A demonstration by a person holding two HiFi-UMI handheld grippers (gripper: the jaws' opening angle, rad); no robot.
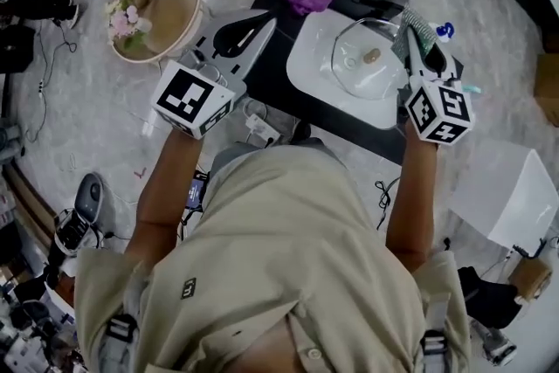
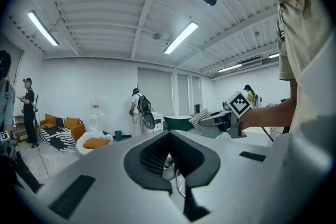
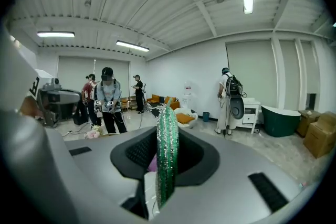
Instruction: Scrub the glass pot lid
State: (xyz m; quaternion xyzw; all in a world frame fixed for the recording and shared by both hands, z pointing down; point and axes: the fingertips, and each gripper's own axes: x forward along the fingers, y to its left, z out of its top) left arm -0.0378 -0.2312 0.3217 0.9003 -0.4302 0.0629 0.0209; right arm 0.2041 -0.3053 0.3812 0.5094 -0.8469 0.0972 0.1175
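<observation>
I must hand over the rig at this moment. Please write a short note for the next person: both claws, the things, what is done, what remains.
Left claw: shut, empty, over the table's left edge.
Right claw: shut on the green scrub pad, by the lid's right rim; contact unclear.
Glass pot lid: lies in the white tray.
Done: pad in grip.
Left: scrub the lid; progress cannot be told.

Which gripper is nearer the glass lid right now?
Right. The right gripper, clamped on the green scrub pad, is at the glass lid's right edge. The left gripper sits off to the lid's left, past the white tray's edge.
</observation>
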